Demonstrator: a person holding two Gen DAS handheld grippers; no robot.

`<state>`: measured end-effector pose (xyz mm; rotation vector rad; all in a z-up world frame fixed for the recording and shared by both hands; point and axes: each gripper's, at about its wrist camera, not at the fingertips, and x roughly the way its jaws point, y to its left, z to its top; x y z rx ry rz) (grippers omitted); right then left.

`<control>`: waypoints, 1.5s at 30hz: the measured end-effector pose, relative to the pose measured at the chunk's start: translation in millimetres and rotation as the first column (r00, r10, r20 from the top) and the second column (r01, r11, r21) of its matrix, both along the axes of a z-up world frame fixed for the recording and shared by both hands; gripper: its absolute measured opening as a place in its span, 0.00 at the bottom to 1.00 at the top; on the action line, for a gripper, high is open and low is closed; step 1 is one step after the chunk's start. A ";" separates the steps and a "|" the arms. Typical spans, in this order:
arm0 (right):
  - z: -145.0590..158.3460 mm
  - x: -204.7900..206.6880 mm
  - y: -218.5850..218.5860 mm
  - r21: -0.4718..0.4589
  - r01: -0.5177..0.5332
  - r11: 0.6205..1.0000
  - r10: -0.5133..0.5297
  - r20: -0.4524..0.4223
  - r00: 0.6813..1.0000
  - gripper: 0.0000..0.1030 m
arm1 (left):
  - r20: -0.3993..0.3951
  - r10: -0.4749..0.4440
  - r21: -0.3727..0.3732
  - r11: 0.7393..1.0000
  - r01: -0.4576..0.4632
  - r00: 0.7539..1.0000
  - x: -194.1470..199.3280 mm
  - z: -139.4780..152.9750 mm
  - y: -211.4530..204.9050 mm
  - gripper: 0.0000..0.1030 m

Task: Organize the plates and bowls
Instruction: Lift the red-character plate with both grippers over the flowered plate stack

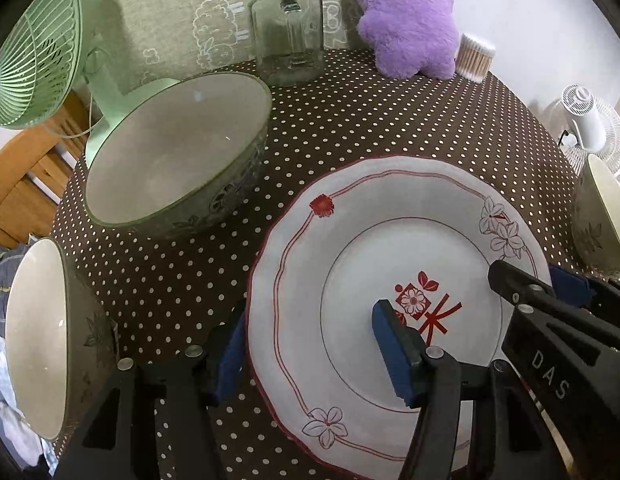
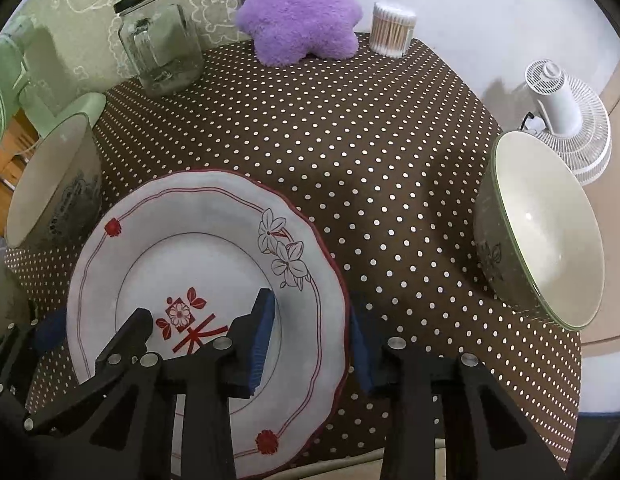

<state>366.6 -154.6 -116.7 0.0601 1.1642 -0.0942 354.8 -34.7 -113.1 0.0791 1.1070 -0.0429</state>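
A white plate with red trim and flower drawings [image 1: 369,264] lies on the polka-dot table; it also shows in the right wrist view [image 2: 190,240]. My left gripper [image 1: 310,356] is open and straddles the plate's left rim, one pad over the plate, one outside it. My right gripper [image 2: 310,340] is open and straddles the plate's right rim. A large patterned bowl [image 1: 178,152] stands behind the plate to the left. A smaller bowl [image 1: 42,340] is at the near left. Another bowl [image 2: 545,236] stands at the right.
The brown polka-dot tablecloth [image 2: 329,140] covers the table. At the back stand a glass jar [image 1: 288,28], a purple plush [image 1: 405,16] and a cotton-swab tub [image 2: 391,28]. A green fan [image 1: 34,56] is at the back left. A white fan [image 2: 565,116] lies beyond the right edge.
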 end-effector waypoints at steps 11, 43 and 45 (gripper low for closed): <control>35.4 -18.8 6.0 -0.011 -0.001 1.000 0.001 0.070 0.998 0.38 | 0.076 -0.007 -0.024 1.000 0.009 0.997 -18.0 43.9 9.8 0.59; 83.4 -186.2 -53.4 -0.021 0.231 0.973 -0.228 0.084 0.970 0.38 | 0.084 -0.245 0.006 0.969 0.246 0.966 -145.7 71.5 -56.9 0.59; 77.0 -192.2 -62.2 -0.020 0.230 0.973 -0.228 0.066 0.971 0.38 | 0.064 -0.244 0.005 0.970 0.244 0.968 -151.3 63.3 -66.1 0.59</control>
